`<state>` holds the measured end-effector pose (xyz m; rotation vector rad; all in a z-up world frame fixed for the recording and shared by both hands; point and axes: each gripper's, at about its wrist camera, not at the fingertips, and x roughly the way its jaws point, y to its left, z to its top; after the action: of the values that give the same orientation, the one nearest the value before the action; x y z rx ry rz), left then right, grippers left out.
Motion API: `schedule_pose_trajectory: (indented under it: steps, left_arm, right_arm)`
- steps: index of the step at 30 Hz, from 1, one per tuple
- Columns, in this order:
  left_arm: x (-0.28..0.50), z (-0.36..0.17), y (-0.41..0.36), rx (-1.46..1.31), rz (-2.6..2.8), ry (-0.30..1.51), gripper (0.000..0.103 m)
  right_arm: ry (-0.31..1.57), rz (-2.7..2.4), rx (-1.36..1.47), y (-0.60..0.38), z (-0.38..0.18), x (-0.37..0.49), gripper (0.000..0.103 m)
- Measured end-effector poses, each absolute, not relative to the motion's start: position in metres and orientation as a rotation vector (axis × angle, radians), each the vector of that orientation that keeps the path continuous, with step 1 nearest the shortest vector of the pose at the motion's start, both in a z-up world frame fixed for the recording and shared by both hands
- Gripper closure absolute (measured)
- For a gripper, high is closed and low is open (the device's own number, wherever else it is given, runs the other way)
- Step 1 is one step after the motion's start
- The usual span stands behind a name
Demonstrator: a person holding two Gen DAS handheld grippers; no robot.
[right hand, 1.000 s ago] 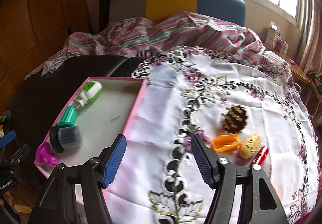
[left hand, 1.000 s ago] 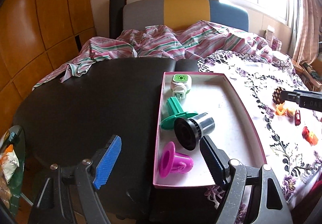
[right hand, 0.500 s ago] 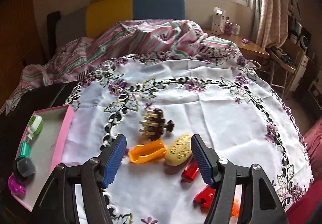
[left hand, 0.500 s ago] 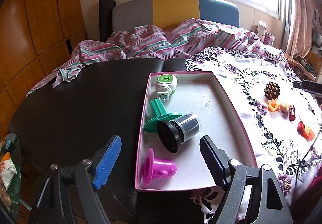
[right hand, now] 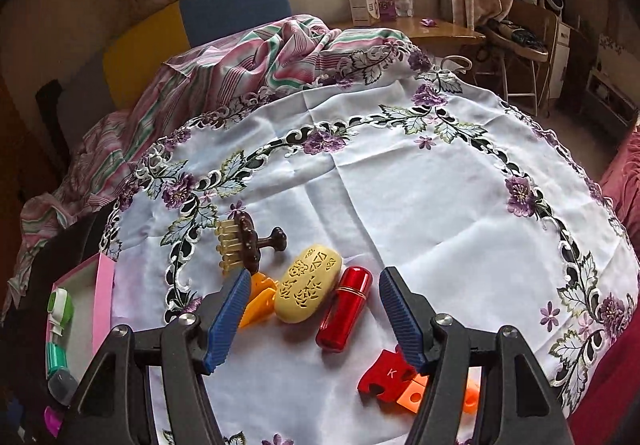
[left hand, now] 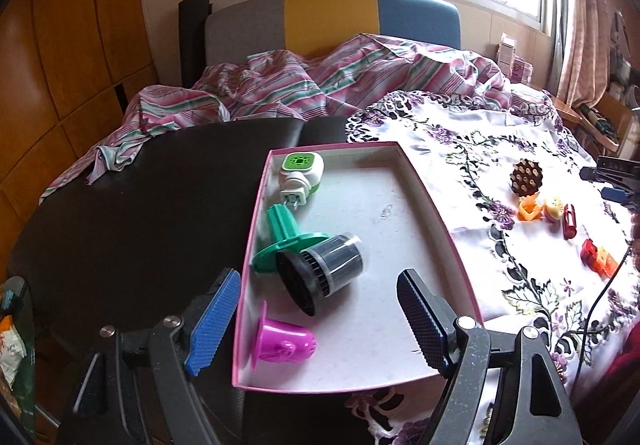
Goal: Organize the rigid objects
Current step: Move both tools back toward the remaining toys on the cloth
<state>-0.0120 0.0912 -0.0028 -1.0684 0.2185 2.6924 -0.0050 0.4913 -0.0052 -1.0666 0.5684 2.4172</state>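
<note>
Right wrist view: I see my right gripper [right hand: 314, 315] open over the embroidered tabletop [right hand: 400, 185], cream case [right hand: 308, 289] and red tube [right hand: 344, 309] between its fingers; my left gripper [left hand: 320, 319] hangs open above the pink tray [left hand: 400, 325]

My left gripper [left hand: 318, 319] is a black speckled plastic frame with two angled arms, each pinned by round silver screws. Its fingers differ: one carries a bright blue ribbed pad [left hand: 214, 325], the other a dark navy pad with fine cross-hatching [left hand: 420, 321]. My right gripper [right hand: 314, 321] has the same black frame and silver screws, with blue ribbed pads [right hand: 230, 319] on both fingers.
</note>
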Motion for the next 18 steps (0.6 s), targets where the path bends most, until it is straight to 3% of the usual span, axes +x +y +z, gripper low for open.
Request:
schedule_pose_trajectory:
  steps: [18]
  left_arm:
    - [-0.025,0.006,0.164,-1.014,2.53,0.275,0.022]
  right_arm:
    - [0.757,2.354,-1.022,0.516,-0.008,0.008,0.036]
